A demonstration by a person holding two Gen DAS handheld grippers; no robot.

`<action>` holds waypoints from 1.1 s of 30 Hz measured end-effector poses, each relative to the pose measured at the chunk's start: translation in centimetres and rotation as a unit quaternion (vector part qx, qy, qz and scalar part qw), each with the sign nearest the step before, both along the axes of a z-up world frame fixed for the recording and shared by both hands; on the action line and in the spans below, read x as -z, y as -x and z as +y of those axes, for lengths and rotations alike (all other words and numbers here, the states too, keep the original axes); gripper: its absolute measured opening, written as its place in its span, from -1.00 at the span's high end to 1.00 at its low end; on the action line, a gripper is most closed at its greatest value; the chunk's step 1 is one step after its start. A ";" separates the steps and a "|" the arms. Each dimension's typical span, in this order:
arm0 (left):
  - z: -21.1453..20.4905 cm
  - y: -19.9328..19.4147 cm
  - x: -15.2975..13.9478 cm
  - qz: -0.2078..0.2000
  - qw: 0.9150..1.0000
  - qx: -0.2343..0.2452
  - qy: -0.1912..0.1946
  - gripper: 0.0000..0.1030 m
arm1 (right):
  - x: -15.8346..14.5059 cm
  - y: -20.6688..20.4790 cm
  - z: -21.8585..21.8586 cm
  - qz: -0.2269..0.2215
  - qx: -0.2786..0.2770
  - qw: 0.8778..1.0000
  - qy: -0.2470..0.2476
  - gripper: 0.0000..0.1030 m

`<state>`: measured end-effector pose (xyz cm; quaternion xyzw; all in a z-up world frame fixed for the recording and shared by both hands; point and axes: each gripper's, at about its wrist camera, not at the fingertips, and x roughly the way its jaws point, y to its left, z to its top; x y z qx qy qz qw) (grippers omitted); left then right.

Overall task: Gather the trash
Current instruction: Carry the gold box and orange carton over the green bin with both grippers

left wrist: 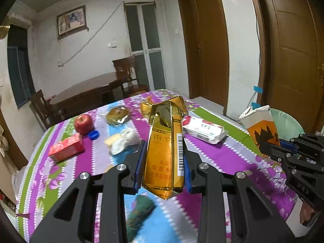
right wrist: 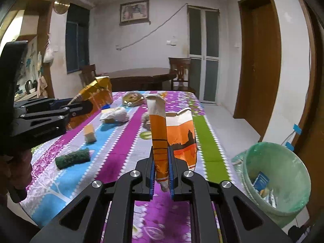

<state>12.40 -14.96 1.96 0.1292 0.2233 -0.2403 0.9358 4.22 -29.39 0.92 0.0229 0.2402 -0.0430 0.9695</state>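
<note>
My left gripper [left wrist: 163, 147] is shut on a torn gold cigarette carton [left wrist: 165, 139] and holds it above the table; the carton also shows in the right wrist view [right wrist: 95, 99]. My right gripper [right wrist: 161, 156] is shut on a flattened orange and white paper bag [right wrist: 174, 135], held up over the table's right side; the bag shows in the left wrist view [left wrist: 261, 125]. A green-lined trash bin [right wrist: 277, 182] with several scraps inside stands on the floor right of the table.
On the floral tablecloth [left wrist: 212, 156] lie a red apple [left wrist: 83, 123], blue cap [left wrist: 93, 135], red box [left wrist: 66, 149], crumpled tissue [left wrist: 124, 139], white packet [left wrist: 203, 129], wrapped bun [left wrist: 117, 115], green scrubber [right wrist: 73, 159] and yellow sponge [right wrist: 89, 133]. A wooden table and chairs stand behind.
</note>
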 end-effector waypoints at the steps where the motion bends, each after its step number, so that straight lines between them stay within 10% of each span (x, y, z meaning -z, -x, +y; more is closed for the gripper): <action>1: -0.5 0.0 0.1 0.001 1.000 0.004 -0.002 0.42 | 0.1 0.2 -0.4 -0.001 0.007 1.000 0.000 0.77; 33: -17.4 -0.1 0.5 -0.013 0.992 0.117 -0.053 0.42 | -2.5 4.2 -16.8 0.026 0.155 0.988 0.004 0.77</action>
